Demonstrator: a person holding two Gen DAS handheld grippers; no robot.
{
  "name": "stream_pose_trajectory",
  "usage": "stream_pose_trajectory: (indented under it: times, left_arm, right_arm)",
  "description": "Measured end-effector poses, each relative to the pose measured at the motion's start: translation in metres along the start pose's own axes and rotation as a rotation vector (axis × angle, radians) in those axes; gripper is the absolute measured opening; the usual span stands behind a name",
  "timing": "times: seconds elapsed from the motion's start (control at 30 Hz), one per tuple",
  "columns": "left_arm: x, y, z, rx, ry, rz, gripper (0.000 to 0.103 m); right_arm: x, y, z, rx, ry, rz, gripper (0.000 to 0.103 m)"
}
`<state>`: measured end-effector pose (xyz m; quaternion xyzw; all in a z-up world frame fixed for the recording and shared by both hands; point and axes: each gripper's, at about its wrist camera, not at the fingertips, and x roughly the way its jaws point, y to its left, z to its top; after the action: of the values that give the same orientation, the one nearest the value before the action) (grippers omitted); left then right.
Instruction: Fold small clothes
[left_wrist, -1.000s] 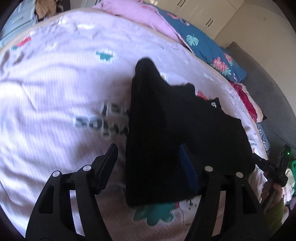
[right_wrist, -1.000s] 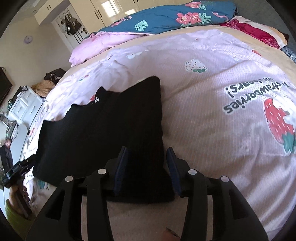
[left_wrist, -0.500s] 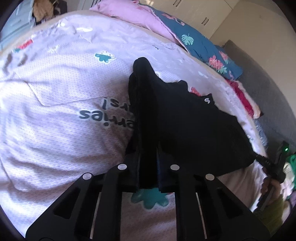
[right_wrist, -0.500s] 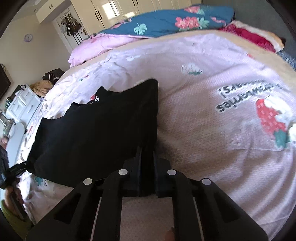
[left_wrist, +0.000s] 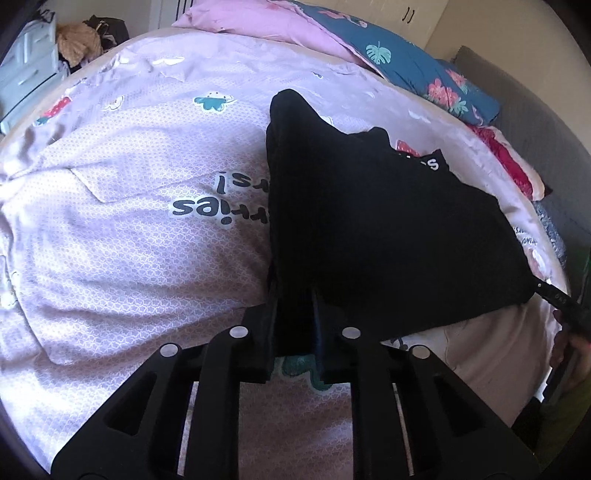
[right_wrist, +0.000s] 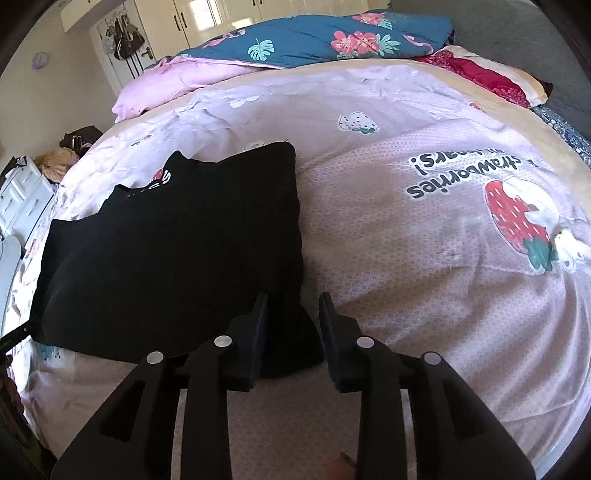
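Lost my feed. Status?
Left hand-held gripper pinching black garment, jaws opening. Right hand-held gripper opening, garment corner between, unpinched. Nothing in the way.

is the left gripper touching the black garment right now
Touching. In the left wrist view the left gripper has the near edge of the black garment pinched between its fingers, though the jaws are starting to open.

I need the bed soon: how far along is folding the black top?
Done: the black knit top lies on the pink strawberry-print bedspread, one side folded in. In hand: left gripper pinches its edge; right gripper, opening, straddles a corner. Left: further folds.
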<state>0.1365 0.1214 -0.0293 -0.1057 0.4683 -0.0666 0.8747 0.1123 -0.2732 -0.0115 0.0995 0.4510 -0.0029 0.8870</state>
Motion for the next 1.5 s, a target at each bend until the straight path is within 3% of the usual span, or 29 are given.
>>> stream_pose_trajectory:
  times: [0.47,0.53,0.9,1.13,1.2,1.5]
  left_arm:
    - [-0.006,-0.006,-0.011,0.010,0.012,0.047,0.023]
    - [-0.008,-0.008,-0.012,0.014,0.013,0.051,0.025]
    - [-0.014,-0.021,-0.020,0.026,0.011,0.058,0.060]
    - [-0.025,-0.031,-0.019,0.037,-0.011,0.067,0.080]
    - [-0.026,-0.034,-0.019,0.043,-0.012,0.078,0.094]
    - [-0.031,-0.050,-0.025,0.068,-0.005,0.098,0.094]
  right_arm:
    - [-0.013,-0.003,-0.013,0.022,-0.019,-0.021,0.061]
    - [-0.016,-0.003,-0.014,0.025,-0.026,-0.017,0.069]
    - [-0.030,-0.005,-0.020,0.043,-0.051,0.002,0.094]
    - [-0.036,-0.002,-0.024,0.026,-0.061,-0.008,0.097]
    - [-0.037,-0.002,-0.025,0.024,-0.062,-0.011,0.098]
    - [-0.045,-0.004,-0.030,0.022,-0.079,-0.019,0.099]
